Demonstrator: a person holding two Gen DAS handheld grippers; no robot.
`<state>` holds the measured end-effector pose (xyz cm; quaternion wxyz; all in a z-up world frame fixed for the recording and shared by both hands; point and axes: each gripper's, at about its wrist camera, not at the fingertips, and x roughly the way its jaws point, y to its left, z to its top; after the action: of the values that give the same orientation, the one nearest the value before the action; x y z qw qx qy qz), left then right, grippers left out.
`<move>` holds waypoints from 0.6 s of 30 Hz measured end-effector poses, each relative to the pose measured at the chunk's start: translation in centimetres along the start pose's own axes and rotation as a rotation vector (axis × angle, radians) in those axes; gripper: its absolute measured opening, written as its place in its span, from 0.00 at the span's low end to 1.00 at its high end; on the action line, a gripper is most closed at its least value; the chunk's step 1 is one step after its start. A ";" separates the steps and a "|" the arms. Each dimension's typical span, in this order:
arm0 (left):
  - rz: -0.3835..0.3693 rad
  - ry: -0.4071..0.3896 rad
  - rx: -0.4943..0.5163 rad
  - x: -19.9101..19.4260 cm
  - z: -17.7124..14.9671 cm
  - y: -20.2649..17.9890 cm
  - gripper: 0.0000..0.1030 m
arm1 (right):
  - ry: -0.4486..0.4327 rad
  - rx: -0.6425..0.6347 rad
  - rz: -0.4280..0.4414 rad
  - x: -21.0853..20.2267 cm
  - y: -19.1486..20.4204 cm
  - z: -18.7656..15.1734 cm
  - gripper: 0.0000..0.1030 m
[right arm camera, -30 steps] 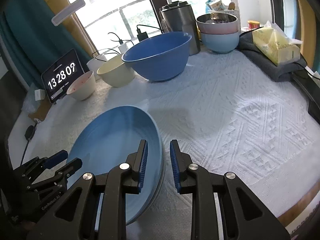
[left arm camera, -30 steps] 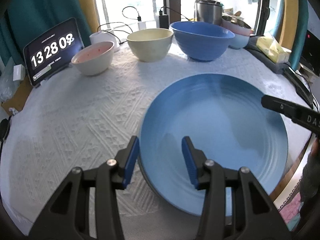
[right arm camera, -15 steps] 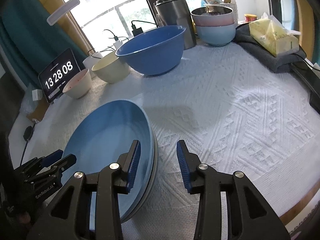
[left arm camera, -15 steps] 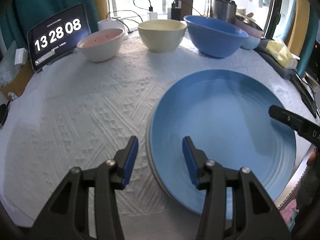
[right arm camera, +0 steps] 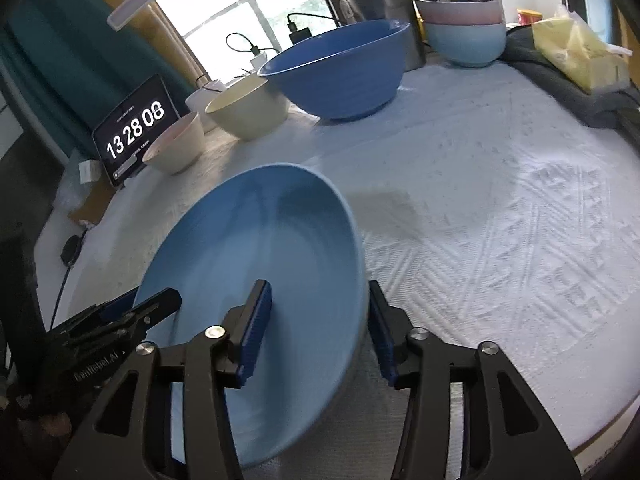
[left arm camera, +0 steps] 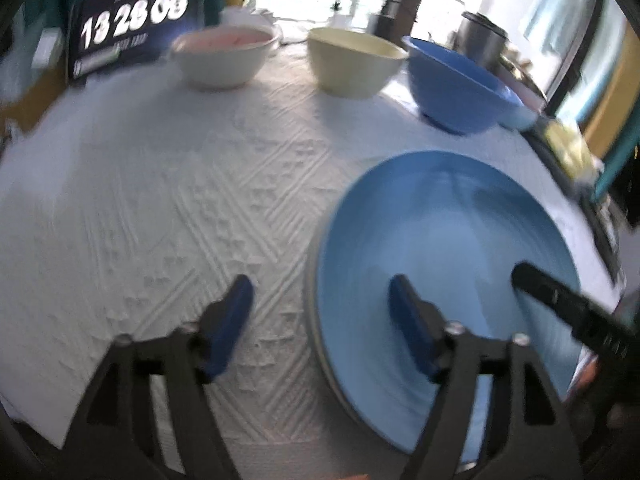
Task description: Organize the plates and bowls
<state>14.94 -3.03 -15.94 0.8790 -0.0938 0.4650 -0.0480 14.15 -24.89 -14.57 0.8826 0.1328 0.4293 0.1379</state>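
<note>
A large blue plate (left arm camera: 440, 248) lies on the white tablecloth on top of another plate, of which only a grey rim (left arm camera: 320, 360) shows. My left gripper (left arm camera: 320, 304) straddles the plate's left edge, jaws opening, and its blue pads stand clear of the rim. My right gripper (right arm camera: 318, 316) straddles the opposite edge of the blue plate (right arm camera: 260, 264), jaws also opening and pads off it. At the back stand a white bowl (left arm camera: 224, 56) with a pink inside, a cream bowl (left arm camera: 356, 60) and a big blue bowl (left arm camera: 456, 84).
A tablet clock (right arm camera: 136, 132) leans at the back left. Behind the big blue bowl (right arm camera: 340, 72) are a steel pot (right arm camera: 376, 4) and stacked bowls (right arm camera: 464, 28). A yellow packet (right arm camera: 576, 56) lies on a grey cloth at the right. The table edge (right arm camera: 600, 432) runs close by.
Both grippers have spread their jaws away from the plate's rim. The blue plate has settled lower onto the one beneath. The left view has shifted and rolled a little.
</note>
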 end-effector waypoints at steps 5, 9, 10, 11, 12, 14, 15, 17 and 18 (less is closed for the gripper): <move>-0.016 -0.020 0.053 0.0 -0.3 -0.9 0.75 | 0.006 0.021 0.014 0.4 -0.2 0.0 0.54; -0.057 -0.017 0.065 0.1 -0.2 -0.8 0.73 | 0.011 0.027 0.011 0.6 -0.1 0.0 0.55; -0.069 -0.019 0.072 0.0 -0.2 -0.9 0.69 | 0.011 0.026 0.009 0.5 0.0 0.0 0.56; -0.085 -0.020 0.078 -0.1 -0.3 -1.0 0.60 | 0.013 0.025 0.005 0.6 0.0 0.0 0.57; -0.105 -0.021 0.088 -0.2 -0.3 -1.2 0.57 | 0.015 0.026 -0.001 0.6 0.1 0.1 0.57; -0.105 -0.025 0.094 -0.3 -0.4 -1.5 0.57 | 0.019 0.035 -0.007 0.7 0.2 0.1 0.57; -0.113 -0.024 0.094 -0.3 -0.4 -1.4 0.57 | 0.020 0.036 -0.009 0.8 0.2 0.2 0.57; -0.119 -0.023 0.099 -0.3 -0.4 -1.3 0.55 | 0.023 0.037 -0.017 0.8 0.3 0.2 0.57; -0.122 -0.022 0.099 -0.3 -0.4 -1.2 0.55 | 0.024 0.039 -0.018 0.8 0.3 0.3 0.57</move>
<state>14.46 -4.20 -15.63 0.8830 -0.0791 0.4458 -0.1235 14.77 -24.36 -14.86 0.8759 0.1442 0.4437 0.1230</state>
